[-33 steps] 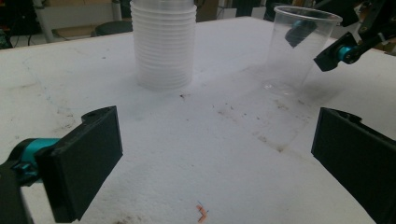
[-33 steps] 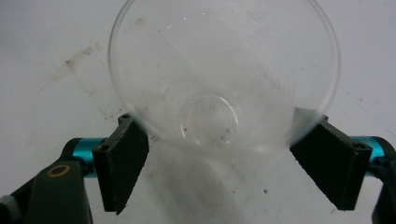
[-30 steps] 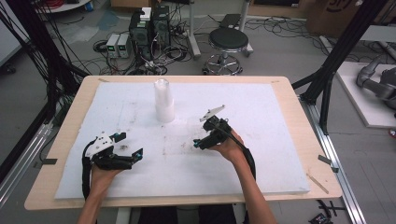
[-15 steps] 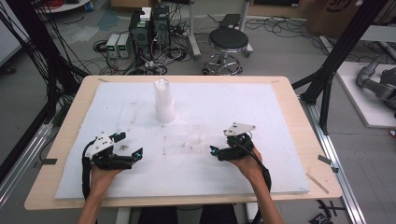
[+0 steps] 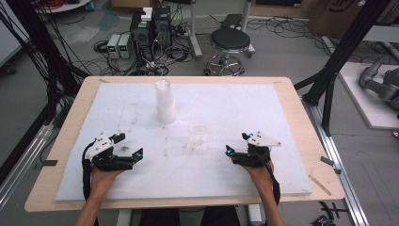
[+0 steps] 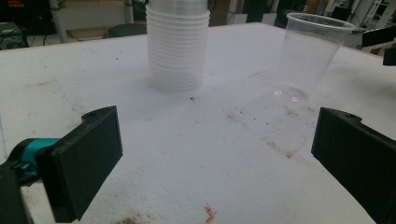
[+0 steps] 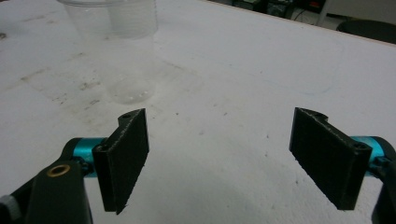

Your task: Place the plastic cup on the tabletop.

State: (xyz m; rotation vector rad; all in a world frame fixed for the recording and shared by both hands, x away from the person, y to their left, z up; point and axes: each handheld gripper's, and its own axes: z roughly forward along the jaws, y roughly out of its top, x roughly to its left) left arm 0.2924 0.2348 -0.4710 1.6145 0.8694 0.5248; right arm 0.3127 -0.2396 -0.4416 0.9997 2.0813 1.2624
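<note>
A stack of clear plastic cups (image 5: 164, 101) stands upright on the far middle of the white foam board (image 5: 282, 117). A single clear cup (image 5: 196, 136) stands alone nearer the centre, faint in the high view. It is plain in the left gripper view, where the single cup (image 6: 308, 56) is right of the stack (image 6: 177, 46). My left gripper (image 5: 129, 145) rests at the near left, open and empty (image 6: 215, 154). My right gripper (image 5: 238, 143) sits at the near right, open with nothing between its jaws (image 7: 219, 154), the single cup (image 7: 116, 56) well ahead of it.
The board lies on a wooden table (image 5: 315, 155) with a bare rim all round. Dark smudges (image 5: 183, 148) mark the board's middle. Behind the table on the floor are a stool (image 5: 229, 42), electronics boxes (image 5: 150, 28) and cables. Black frame posts (image 5: 329, 70) stand at the sides.
My right gripper has drawn back from beside the cup stack to the right and toward the near edge, sinking lower. The left gripper has stayed put.
</note>
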